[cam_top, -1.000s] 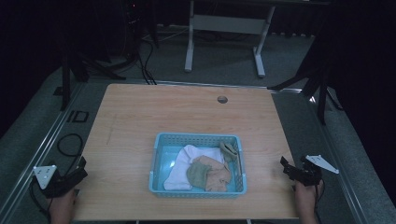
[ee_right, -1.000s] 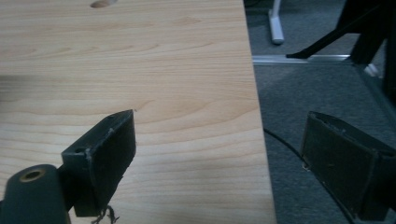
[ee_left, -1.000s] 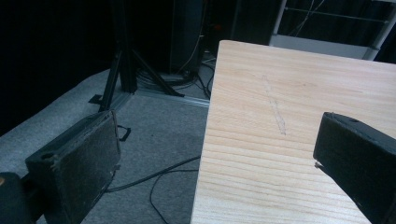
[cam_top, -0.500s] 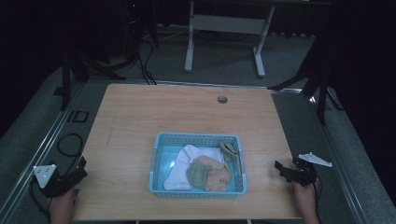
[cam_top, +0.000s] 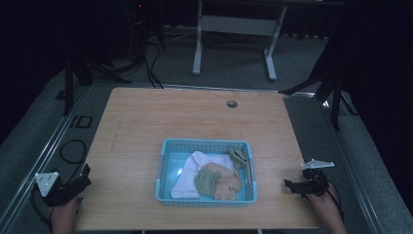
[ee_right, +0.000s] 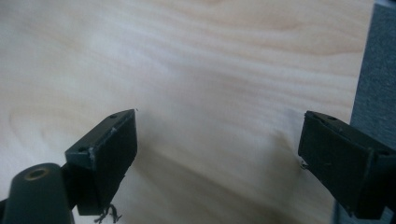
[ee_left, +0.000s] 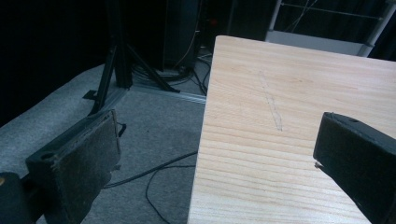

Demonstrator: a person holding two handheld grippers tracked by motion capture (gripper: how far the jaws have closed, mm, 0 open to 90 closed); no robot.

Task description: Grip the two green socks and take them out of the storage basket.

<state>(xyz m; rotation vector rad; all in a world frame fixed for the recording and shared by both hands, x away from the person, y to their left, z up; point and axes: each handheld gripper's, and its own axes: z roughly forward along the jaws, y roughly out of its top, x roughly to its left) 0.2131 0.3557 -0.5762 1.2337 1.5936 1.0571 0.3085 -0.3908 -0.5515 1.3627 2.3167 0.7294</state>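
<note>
A light blue plastic basket stands near the front middle of the wooden table. Inside it lie a white cloth, a green sock, a tan sock and an olive sock. My left gripper hangs open at the table's front left corner, its jaws astride the table edge. Over the front right of the table my right gripper is open, pointing left toward the basket. Bare wood lies between its jaws.
A round cable hole sits near the table's far edge. Black cables lie on the grey carpet at the left. A white desk frame and black stand legs stand beyond the table.
My right gripper has moved left, from beside the table's right edge to over the tabletop. The left gripper has stayed in place.
</note>
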